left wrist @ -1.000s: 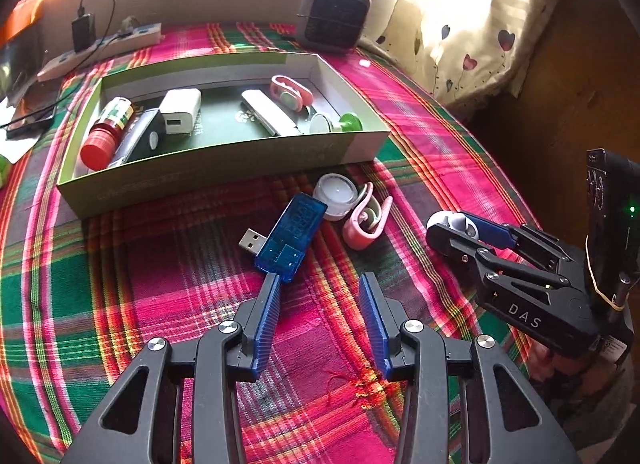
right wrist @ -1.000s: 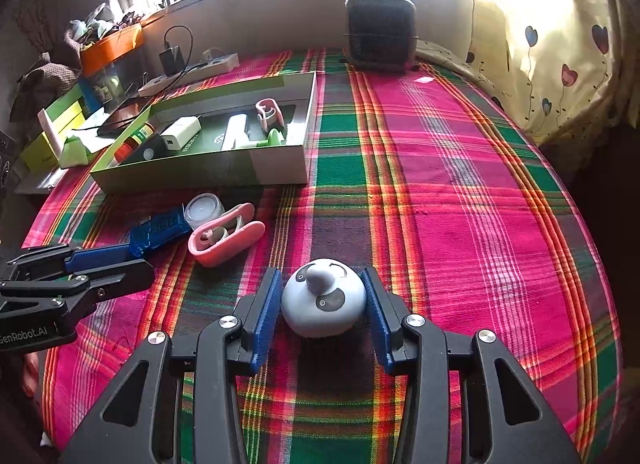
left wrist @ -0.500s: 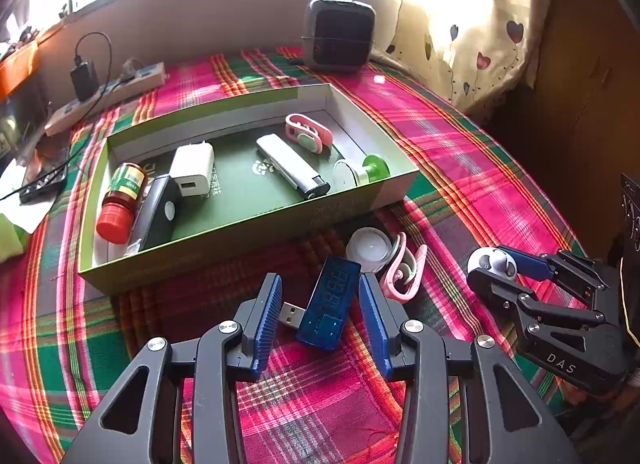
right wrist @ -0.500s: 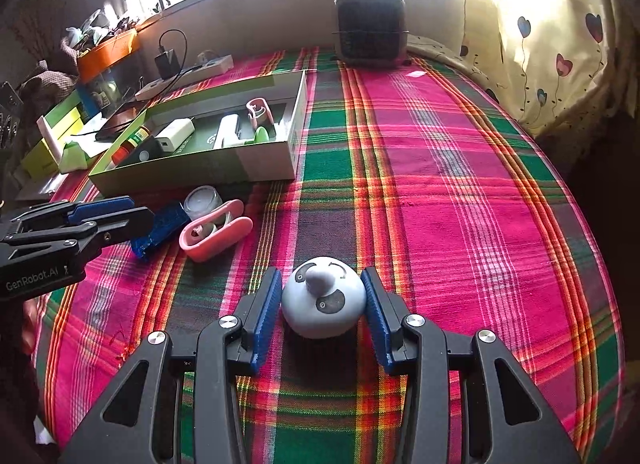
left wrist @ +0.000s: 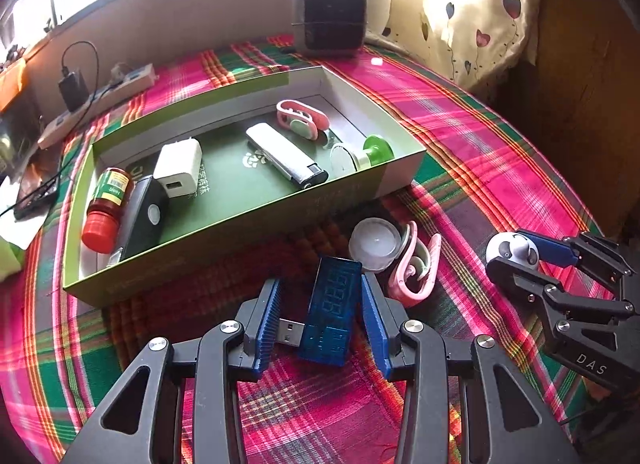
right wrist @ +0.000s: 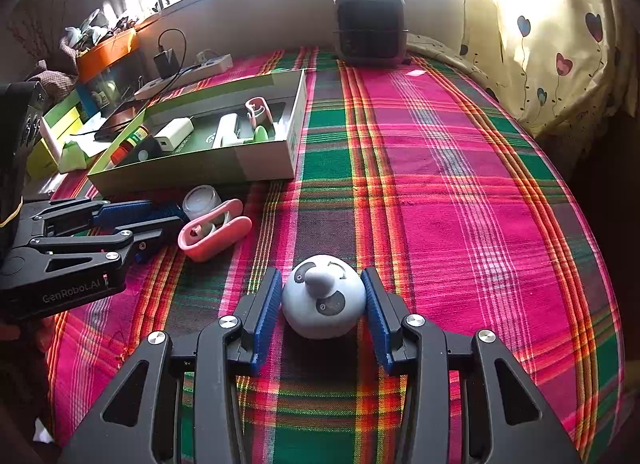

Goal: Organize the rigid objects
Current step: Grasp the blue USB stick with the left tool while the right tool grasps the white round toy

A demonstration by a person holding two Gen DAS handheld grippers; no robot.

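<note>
So, left gripper (left wrist: 320, 320) has closed in on the blue USB meter (left wrist: 330, 314) over the last second: a second ago the meter lay ahead of the fingers, clear of them; now I have it between them. Fingers are part open, width unchanged. The right-hand pad sits against the meter's side, the plug end points toward the left-hand pad with a gap, so I call it straddled, not clamped. Meter lies skewed across the gap, on the plaid cloth (right wrist: 440, 192) of what looks like a bed, just in front of the near wall of the green box (left wrist: 224, 224).

Right gripper (right wrist: 323, 306) has not moved. Its fingers are part open around the grey round toy (right wrist: 323, 300), both pads at or very near its sides; I can't tell if they press. Toy sits on the cloth, near the front edge, well apart from the box.

Loose beside the meter: white round cap (left wrist: 375, 242) and pink clip (left wrist: 416, 268), touching each other, near the box's right front corner.

Meaning: approach step is done for the meter; next is squeeze, lift, drop into the box. I'd expect the skew to twist it on closing.
</note>
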